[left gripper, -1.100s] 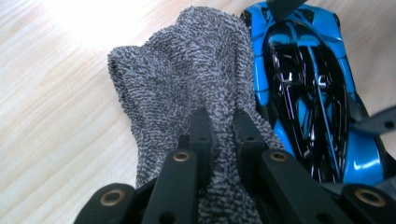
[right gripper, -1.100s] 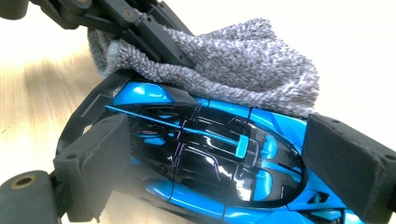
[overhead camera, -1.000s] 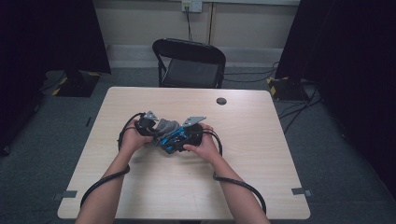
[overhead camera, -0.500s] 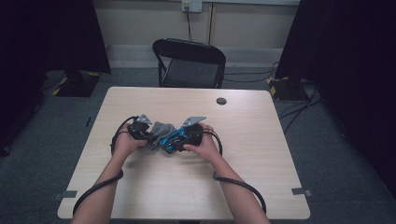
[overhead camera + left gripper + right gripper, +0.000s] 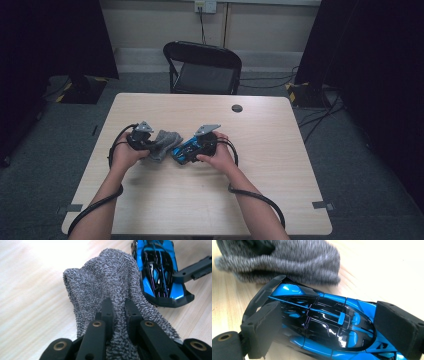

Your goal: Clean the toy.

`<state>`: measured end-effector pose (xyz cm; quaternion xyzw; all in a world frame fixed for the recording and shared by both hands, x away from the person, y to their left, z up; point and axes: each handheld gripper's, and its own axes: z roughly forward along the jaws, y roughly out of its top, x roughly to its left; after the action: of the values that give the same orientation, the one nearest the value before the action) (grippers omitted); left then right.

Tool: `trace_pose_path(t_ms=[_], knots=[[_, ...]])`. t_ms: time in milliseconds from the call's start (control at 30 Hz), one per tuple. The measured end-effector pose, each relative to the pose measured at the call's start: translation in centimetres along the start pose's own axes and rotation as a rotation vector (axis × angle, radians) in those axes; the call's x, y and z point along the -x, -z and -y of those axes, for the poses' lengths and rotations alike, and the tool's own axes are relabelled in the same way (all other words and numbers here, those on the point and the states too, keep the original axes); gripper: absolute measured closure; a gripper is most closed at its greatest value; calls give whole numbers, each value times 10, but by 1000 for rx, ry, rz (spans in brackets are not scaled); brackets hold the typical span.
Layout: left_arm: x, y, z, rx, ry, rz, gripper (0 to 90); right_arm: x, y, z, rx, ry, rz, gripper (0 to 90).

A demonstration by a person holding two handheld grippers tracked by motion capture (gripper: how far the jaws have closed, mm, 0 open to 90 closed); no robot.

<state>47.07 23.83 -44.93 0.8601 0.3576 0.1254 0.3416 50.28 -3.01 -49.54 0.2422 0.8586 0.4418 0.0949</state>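
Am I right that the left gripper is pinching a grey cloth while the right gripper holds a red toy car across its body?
Not quite: the toy car is blue and black, not red, as the right gripper view shows. The rest stands: the left gripper pinches the grey cloth, and the right gripper holds the car across its body.

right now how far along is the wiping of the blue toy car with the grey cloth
Both things are already gripped. The left gripper is shut on a fold of the grey terry cloth; the right gripper holds the glossy blue and black toy car across its sides on the pale wooden table. In hand: cloth and car lie side by side, cloth near the car's end. Left: probably bringing the cloth onto the bodywork.
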Motion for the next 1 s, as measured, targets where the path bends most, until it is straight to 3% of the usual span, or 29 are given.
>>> trace_pose_path(t_ms=[233, 300, 467, 933, 1000], knots=[[-7, 5, -11, 45, 8, -47, 810, 0, 0, 0, 2, -3, 2, 80], [-9, 5, -14, 61, 26, -41, 811, 0, 0, 0, 3, -3, 0, 80], [-9, 2, -25, 70, 15, -36, 810, 0, 0, 0, -2, -1, 0, 80], [-8, -27, -54, 86, 15, -47, 807, 0, 0, 0, -1, -2, 2, 80], [-8, -33, -55, 84, 0, -59, 805, 0, 0, 0, 1, -4, 3, 80]])
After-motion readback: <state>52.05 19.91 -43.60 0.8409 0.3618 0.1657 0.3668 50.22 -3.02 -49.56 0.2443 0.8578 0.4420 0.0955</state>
